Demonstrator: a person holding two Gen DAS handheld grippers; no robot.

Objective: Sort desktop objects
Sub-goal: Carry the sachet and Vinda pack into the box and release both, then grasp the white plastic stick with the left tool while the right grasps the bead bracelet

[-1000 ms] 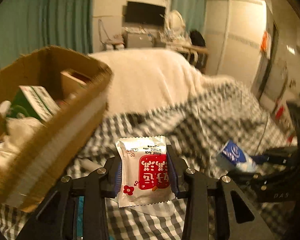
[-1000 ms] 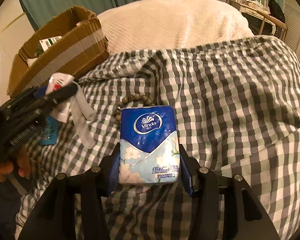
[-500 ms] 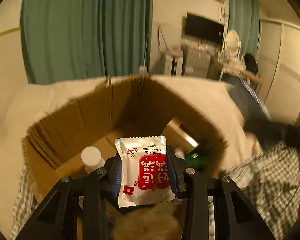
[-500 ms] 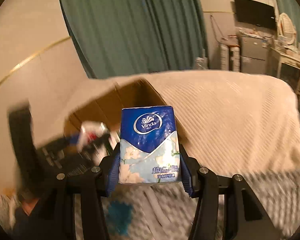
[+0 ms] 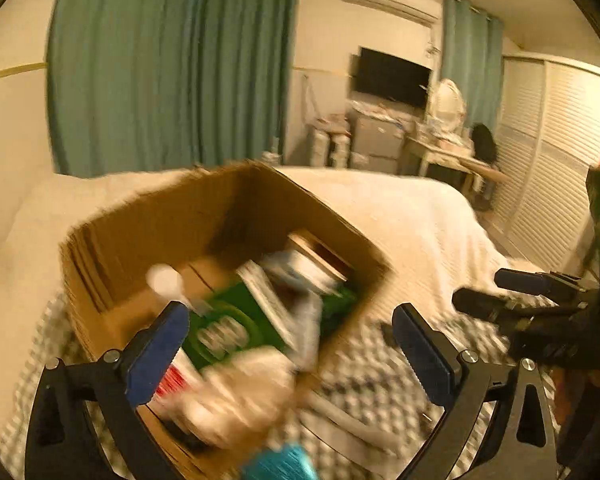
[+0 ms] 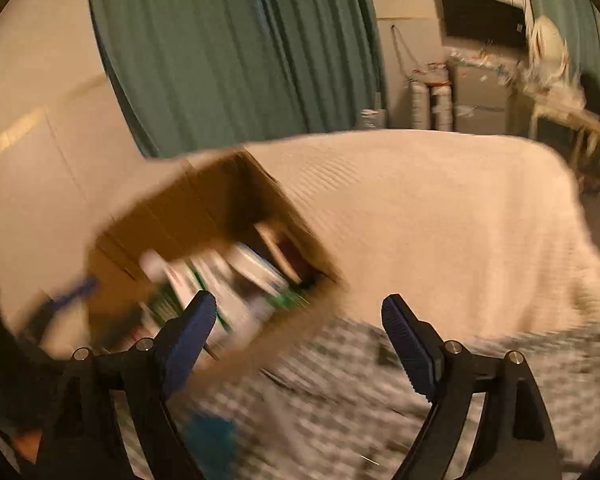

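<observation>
Above the bed, both tongs hang with their jaws spread wide and nothing between the blue pads. From the left wrist view, the left tongs (image 5: 290, 346) point at an open cardboard box (image 5: 148, 232) that stands on the checked cover (image 5: 380, 384), next to a cream blanket (image 5: 400, 216). Inside the box lie a green carton (image 5: 224, 328), a white cap (image 5: 164, 280), a pale blurred bundle (image 5: 240, 396) and a red and white packet (image 5: 176, 380) just beside the left pad; the picture is too blurred to tell more. The right tongs (image 5: 512, 296) show at the right edge of this view, near the box and over the cover. From the right wrist view, the right tongs (image 6: 296, 332) are empty too, and the box (image 6: 204, 208) is in front of them, with blurred packs inside. A teal thing (image 6: 208, 440) lies on the cover near the box. Green curtains (image 5: 168, 64) hang behind.
</observation>
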